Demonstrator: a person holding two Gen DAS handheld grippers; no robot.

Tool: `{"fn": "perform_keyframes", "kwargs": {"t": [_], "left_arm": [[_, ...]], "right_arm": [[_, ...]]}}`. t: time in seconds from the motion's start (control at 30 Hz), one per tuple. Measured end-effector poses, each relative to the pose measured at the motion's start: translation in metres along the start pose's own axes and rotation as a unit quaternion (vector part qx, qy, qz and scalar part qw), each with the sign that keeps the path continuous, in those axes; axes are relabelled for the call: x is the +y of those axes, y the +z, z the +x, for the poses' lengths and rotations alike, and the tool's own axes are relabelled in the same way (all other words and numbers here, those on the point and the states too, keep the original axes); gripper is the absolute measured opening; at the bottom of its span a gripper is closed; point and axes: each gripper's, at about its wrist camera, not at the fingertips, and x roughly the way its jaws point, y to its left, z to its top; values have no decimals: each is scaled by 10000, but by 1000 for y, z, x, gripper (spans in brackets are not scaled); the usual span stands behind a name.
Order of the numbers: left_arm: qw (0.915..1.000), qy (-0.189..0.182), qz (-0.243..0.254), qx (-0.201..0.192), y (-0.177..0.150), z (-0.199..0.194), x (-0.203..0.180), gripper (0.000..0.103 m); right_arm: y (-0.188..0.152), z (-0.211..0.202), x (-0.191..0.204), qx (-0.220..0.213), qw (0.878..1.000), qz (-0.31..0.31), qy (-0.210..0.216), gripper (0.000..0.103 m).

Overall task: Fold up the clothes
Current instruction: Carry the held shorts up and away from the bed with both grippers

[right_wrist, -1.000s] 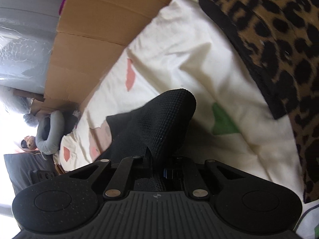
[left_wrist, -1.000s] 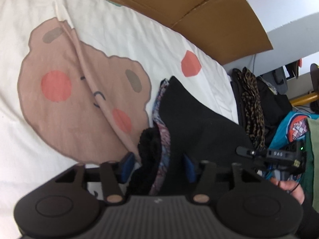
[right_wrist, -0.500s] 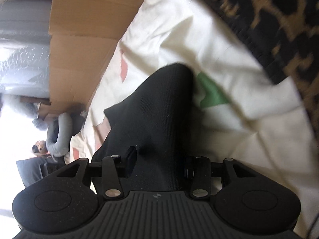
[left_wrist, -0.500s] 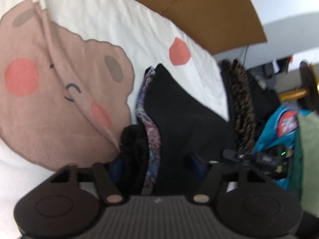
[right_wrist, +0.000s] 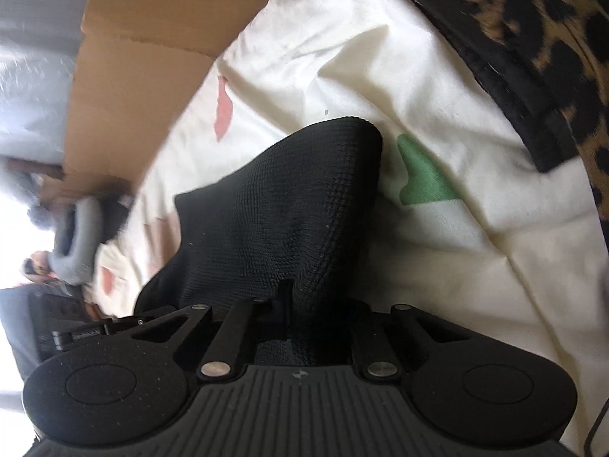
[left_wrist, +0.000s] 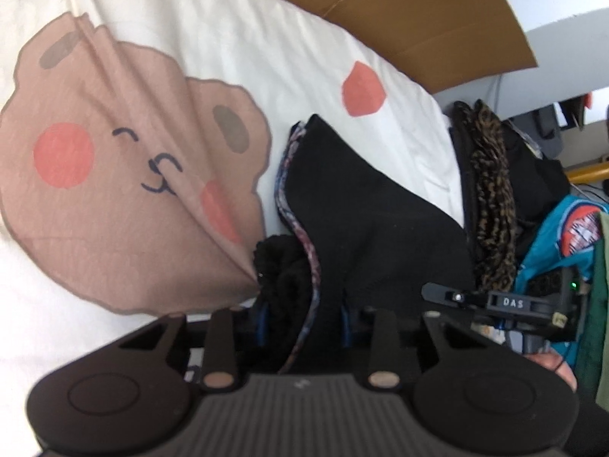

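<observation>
A black knit garment (left_wrist: 365,221) was seen lying on a white bedspread (left_wrist: 228,61), its near edge bunched between the closing jaws of the left gripper (left_wrist: 304,323), the blue pads pressed on the fabric. Its other end (right_wrist: 304,205) was pinched by the right gripper (right_wrist: 289,304), whose jaws were also closing. Bare bedspread was left open to the left, over a printed bear face (left_wrist: 125,167). A cardboard sheet (left_wrist: 418,7) bounded the far edge, and a leopard-print garment (right_wrist: 533,38) crowded the right.
</observation>
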Motion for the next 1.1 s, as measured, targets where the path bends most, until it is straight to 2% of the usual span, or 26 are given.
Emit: {"fn": "perform_keyframes", "kwargs": {"t": [0.17, 0.3, 0.77, 1.1], "left_arm": [[9992, 385, 24, -97, -9, -8, -17, 35], [9981, 580, 76, -192, -16, -19, -32, 33], [9976, 463, 56, -521, -29, -48, -71, 30], [9941, 345, 279, -994, -32, -91, -128, 29]], "right_arm": [[-2, -2, 18, -48, 9989, -286, -381, 7], [-4, -13, 29, -136, 9980, -416, -465, 7], [-3, -58, 54, -408, 9961, -614, -476, 6], [8, -124, 96, -887, 9906, -957, -405, 6]]}}
